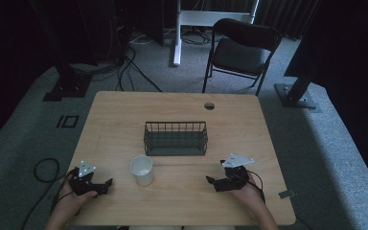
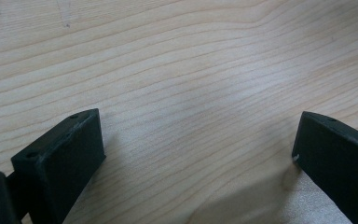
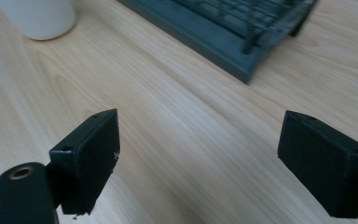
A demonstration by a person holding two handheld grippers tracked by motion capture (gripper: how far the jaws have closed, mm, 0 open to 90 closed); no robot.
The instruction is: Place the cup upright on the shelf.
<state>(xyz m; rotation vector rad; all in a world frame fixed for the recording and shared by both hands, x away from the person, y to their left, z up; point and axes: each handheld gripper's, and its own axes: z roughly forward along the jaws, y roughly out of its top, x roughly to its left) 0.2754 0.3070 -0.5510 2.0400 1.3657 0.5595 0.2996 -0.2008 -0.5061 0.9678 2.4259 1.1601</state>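
Note:
A white cup (image 1: 142, 170) stands upright on the wooden table (image 1: 124, 115), just in front of a black wire basket (image 1: 175, 139) at the table's middle. My left gripper (image 1: 106, 186) rests low at the front left, left of the cup, open with bare wood between its jaws (image 2: 198, 135). At the front right my right gripper (image 1: 215, 178) is also open and holds nothing (image 3: 198, 135). The right gripper view looks toward the cup (image 3: 39, 16) and the basket's corner (image 3: 242, 28), both well beyond its jaws.
The basket looks empty. A round cable hole (image 1: 209, 106) sits near the table's far edge. Behind the table are a black folding chair (image 1: 242, 50), stand bases and loose cables on the carpet.

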